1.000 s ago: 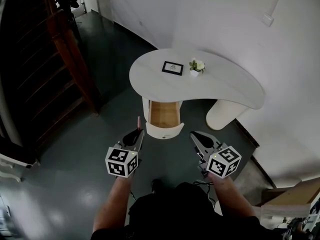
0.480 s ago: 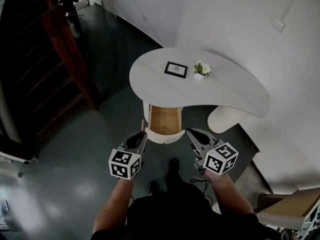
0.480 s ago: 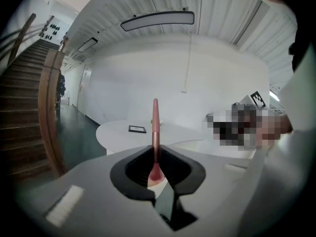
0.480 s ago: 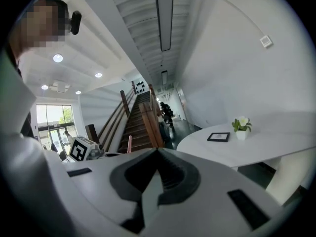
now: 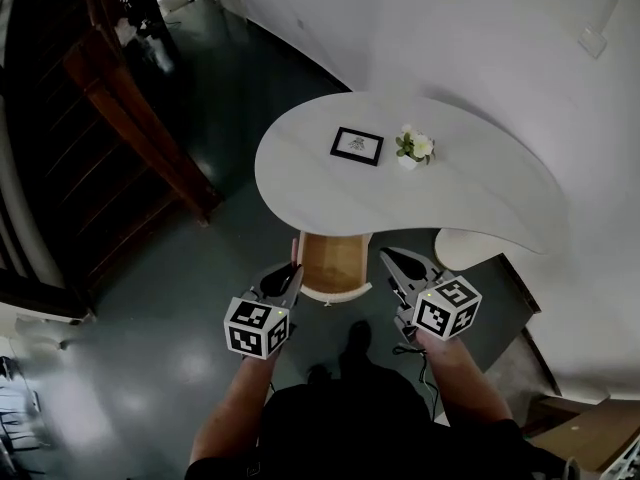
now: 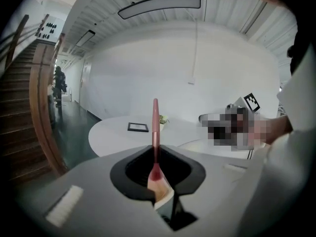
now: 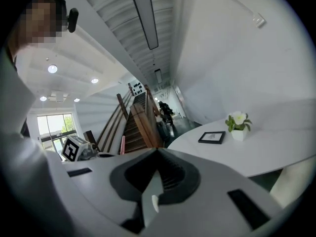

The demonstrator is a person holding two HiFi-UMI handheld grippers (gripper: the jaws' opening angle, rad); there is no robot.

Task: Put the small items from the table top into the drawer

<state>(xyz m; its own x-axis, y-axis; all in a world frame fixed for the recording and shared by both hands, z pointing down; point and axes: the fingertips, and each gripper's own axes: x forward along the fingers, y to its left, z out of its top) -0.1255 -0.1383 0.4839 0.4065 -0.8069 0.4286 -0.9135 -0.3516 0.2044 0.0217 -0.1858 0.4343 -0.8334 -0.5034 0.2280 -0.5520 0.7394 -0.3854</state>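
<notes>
A white curved table bears a black picture frame and a small potted flower. Below its near edge an open drawer shows a bare wooden inside. My left gripper hovers just left of the drawer, shut on a thin pink stick that points up from its jaws. Just right of the drawer, my right gripper is shut and holds nothing. In the right gripper view the frame and flower lie ahead of the gripper.
A wooden staircase rises at the left over dark floor. The white wall curves behind the table, and a rounded white pedestal stands under its right end. A distant person stands by the stairs.
The person has stepped toward the table, so both grippers are now beside the drawer front and the table edge covers more of the drawer. Both grippers keep their pose and grip.
</notes>
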